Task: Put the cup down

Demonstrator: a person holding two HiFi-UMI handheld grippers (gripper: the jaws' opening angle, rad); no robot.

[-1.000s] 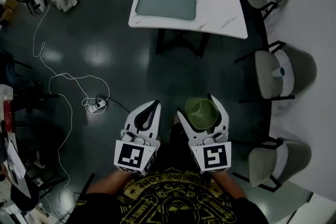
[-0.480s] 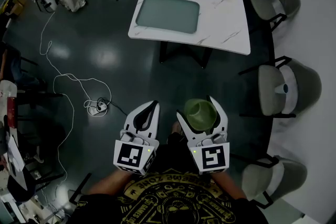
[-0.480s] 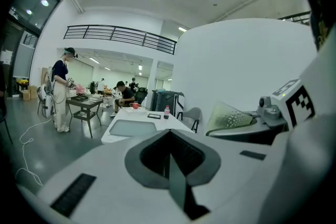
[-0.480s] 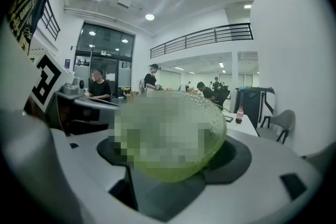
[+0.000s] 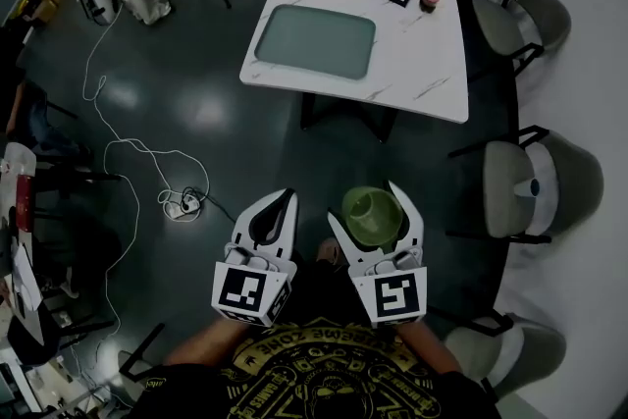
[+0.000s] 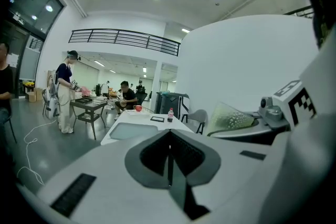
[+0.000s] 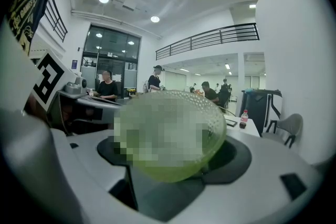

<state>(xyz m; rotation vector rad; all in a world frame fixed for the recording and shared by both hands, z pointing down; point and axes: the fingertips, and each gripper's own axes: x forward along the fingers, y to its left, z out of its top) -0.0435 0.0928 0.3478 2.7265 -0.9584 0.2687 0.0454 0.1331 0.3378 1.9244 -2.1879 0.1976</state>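
Right gripper [image 5: 367, 205] grasps the green cup [image 5: 374, 217] between wide-set jaws; left gripper [image 5: 287, 200] clenched, empty; white table [image 5: 417, 64] well apart.

The left hand-held gripper [image 5: 290, 196] and right hand-held gripper [image 5: 362, 198] are seen steeply from above in the head view. The distant desk [image 5: 422, 54] ahead is shared, level, with both gripper views.

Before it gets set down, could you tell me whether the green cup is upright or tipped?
Upright: the head view looks down into the open mouth of the green cup, held in the right gripper.
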